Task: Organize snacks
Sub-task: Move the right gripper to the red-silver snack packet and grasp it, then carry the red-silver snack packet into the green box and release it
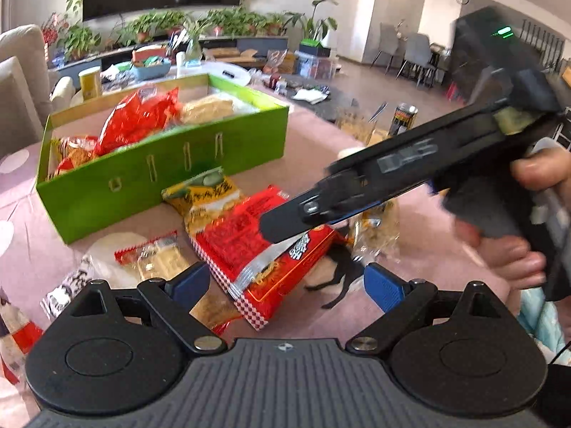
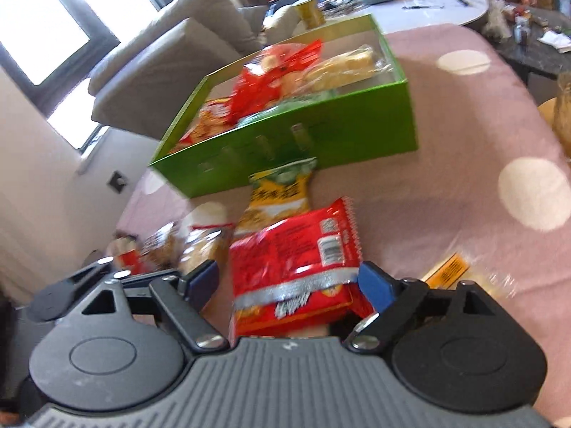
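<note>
A green box (image 1: 171, 167) (image 2: 321, 142) stands on the pink table and holds red and clear snack bags (image 1: 139, 117) (image 2: 278, 71). In front of it lie a yellow packet (image 1: 207, 196) (image 2: 282, 192) and a red noodle packet (image 1: 246, 239) (image 2: 296, 246). My left gripper (image 1: 285, 285) is open, low over the red packet's near end. My right gripper (image 2: 289, 278) is open with the red packet between its fingers; in the left wrist view it reaches in from the right (image 1: 271, 224) over that packet.
Small clear snack bags (image 1: 157, 256) (image 2: 200, 246) lie left of the red packet. Another clear bag (image 1: 378, 224) and a dark can (image 1: 403, 117) sit to the right. A sofa (image 2: 160, 71) is behind the box, a cluttered white table (image 2: 428, 3) beyond.
</note>
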A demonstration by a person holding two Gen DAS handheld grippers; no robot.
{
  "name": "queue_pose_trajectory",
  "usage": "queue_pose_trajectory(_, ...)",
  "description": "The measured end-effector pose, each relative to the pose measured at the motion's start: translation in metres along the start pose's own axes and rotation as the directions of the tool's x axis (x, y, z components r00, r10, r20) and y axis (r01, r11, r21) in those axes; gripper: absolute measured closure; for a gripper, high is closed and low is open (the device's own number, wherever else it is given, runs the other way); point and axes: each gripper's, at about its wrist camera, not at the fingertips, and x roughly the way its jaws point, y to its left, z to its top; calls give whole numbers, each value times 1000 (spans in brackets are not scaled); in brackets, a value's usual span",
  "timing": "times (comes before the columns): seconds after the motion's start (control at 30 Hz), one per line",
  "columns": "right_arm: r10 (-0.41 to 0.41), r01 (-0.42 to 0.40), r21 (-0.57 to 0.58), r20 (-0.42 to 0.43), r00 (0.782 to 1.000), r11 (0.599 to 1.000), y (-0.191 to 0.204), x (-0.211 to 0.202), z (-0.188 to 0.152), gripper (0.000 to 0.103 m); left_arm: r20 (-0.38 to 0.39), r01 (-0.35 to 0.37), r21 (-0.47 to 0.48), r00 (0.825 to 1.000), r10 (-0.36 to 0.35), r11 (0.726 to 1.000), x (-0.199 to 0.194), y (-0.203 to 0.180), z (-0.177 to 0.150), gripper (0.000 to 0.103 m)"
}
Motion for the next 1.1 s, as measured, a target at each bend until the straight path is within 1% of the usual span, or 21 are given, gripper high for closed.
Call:
queue_pose_trajectory(0.07, 9, -8, -17, 15, 1000, 1000, 3, -5, -2, 23, -12, -12, -7, 1000, 12, 1000, 3, 2, -1, 10)
queue_pose_trajectory(0.13, -22, 22, -12, 47, 999, 1000, 2, -8, 0, 23, -21, -14, -19, 1000, 13, 1000, 5, 5, 0, 10)
queue_pose_trajectory(0.2, -34, 33, 10, 59, 998, 999, -2, -9, 3, 23, -19, -18, -31, 1000, 17, 999, 7, 5, 3, 10)
queue_pose_trajectory(0.33, -52, 51, 25, 44, 998, 998, -7, 1, 7, 33, -15, 6, -19, 1000, -7, 1000, 13, 2, 9, 10)
queue_pose_trajectory(0.4, -56, 55, 31, 29, 998, 998, -10, 6, 7, 37, -28, 1, -11, 1000, -2, 1000, 18, -1, 10, 11)
queue_pose_trajectory(0.53, -57, 57, 10, 30, 998, 998, -10, 7, 7, 39, -61, -11, -22, 998, 9, 1000, 25, 2, 9, 11)
queue_pose_trajectory(0.6, -57, 57, -2, 27, 998, 998, -10, 8, 7, 39, -91, -27, -35, 996, 24, 999, 32, 3, 9, 14)
queue_pose_trajectory(0.63, -61, 61, -11, 25, 998, 998, -9, 9, 7, 39, -102, -32, -34, 994, 29, 999, 35, 4, 9, 17)
queue_pose_trajectory(0.7, -70, 71, -35, 19, 997, 997, -6, 12, 8, 39, -106, -33, -16, 994, 31, 999, 40, 3, 9, 22)
queue_pose_trajectory(0.73, -72, 73, -48, 14, 997, 996, -5, 14, 8, 39, -104, -38, -18, 994, 36, 999, 42, 4, 9, 23)
queue_pose_trajectory(0.77, -75, 75, -63, 9, 997, 995, -3, 16, 8, 39, -91, -45, -21, 995, 42, 999, 43, 5, 10, 31)
queue_pose_trajectory(0.83, -78, 77, -103, -3, 997, 992, 2, 19, 6, 38, -80, -55, -37, 995, 52, 998, 43, 9, 12, 40)
queue_pose_trajectory(0.93, -71, 70, -125, 4, 998, 990, 6, 17, 2, 39, -62, -39, -74, 997, 35, 997, 34, 12, 13, 41)
queue_pose_trajectory(1.03, -48, 51, -110, 28, 998, 993, 9, 9, 0, 41, -10, -56, -35, 998, 56, 998, 19, 3, 16, 41)
queue_pose_trajectory(1.1, -42, 49, -119, 64, 997, 992, 15, 0, -1, 41, 29, -69, -2, 997, 69, 998, 9, -3, 20, 41)
